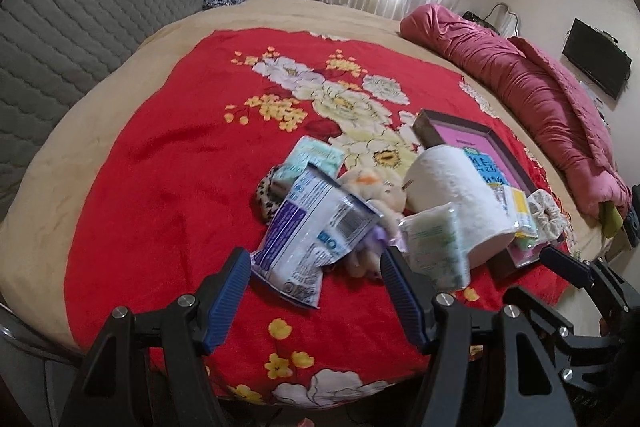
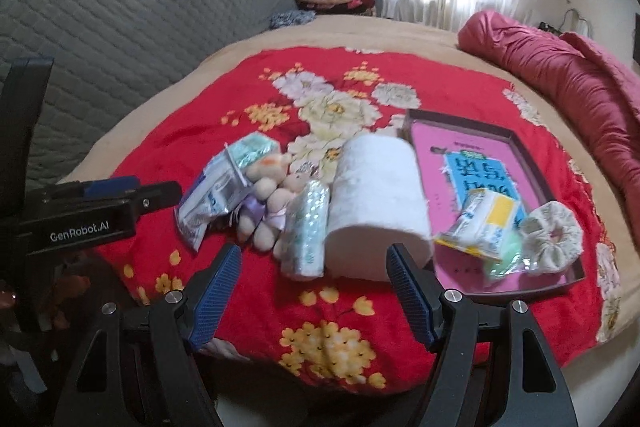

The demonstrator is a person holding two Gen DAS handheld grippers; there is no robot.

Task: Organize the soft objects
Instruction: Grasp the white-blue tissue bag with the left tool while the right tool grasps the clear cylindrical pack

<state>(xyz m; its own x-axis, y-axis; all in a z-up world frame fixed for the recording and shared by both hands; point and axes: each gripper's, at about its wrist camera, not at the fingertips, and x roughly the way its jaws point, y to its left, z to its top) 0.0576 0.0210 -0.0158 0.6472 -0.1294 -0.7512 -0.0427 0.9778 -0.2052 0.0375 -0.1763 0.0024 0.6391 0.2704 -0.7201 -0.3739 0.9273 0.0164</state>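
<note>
Blue ribbed pads are standing wide apart on both claws, nothing between them: the left gripper [image 1: 314, 269] is hanging released just over a crinkly pouch [image 1: 310, 223], and the right gripper [image 2: 314, 263] is hanging released before a paper roll [image 2: 378, 205]. Beside the roll a tissue pack [image 2: 306, 231] is leaning, with a plush toy [image 2: 268, 205] behind it. Further right, a tray [image 2: 560, 187] is already holding a yellow packet [image 2: 480, 223] and a scrunchie [image 2: 552, 237]. Judging from that, the tray is serving as the collecting spot. To do it well, each claw should be straddling one item only, closing gently on its middle, since these soft things are likely to squash or slip.
</note>
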